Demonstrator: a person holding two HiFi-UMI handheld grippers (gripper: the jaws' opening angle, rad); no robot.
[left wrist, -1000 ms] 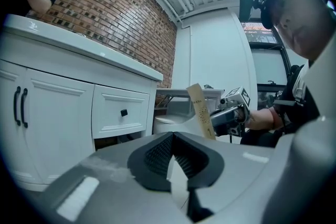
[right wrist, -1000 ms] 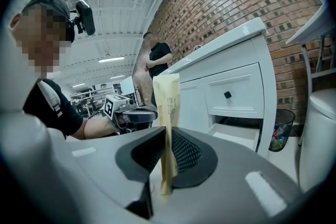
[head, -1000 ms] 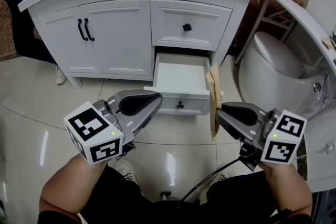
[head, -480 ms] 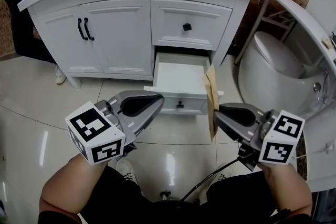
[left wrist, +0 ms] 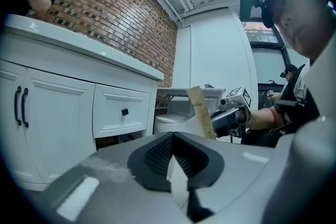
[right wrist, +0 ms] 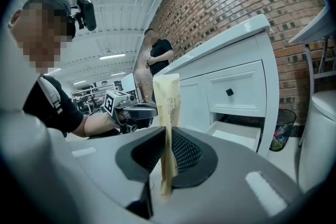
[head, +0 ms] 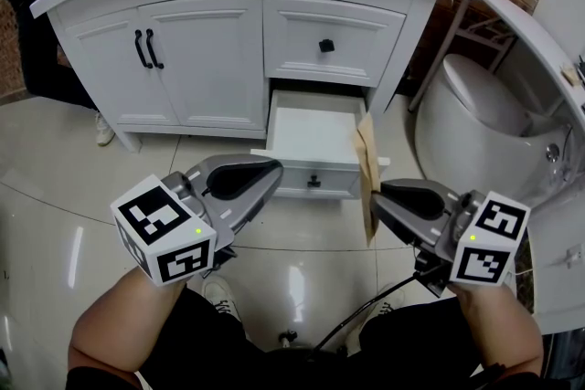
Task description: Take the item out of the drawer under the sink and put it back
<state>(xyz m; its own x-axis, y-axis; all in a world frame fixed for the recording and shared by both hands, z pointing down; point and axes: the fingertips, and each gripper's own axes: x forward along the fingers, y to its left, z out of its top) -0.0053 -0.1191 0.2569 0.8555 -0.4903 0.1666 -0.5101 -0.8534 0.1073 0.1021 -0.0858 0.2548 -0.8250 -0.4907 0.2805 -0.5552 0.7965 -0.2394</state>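
Nothing's shifted in the last second: your right gripper (head: 378, 194) still clamps the brown packet (head: 367, 162) upright beside the open drawer (head: 315, 137), left gripper (head: 271, 175) closed and empty, so put-back is still pending.

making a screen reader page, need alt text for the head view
The right gripper grips a flat tan packet upright beside the open drawer of a white vanity. The left gripper is shut on nothing near the drawer front; a toilet stands at right.
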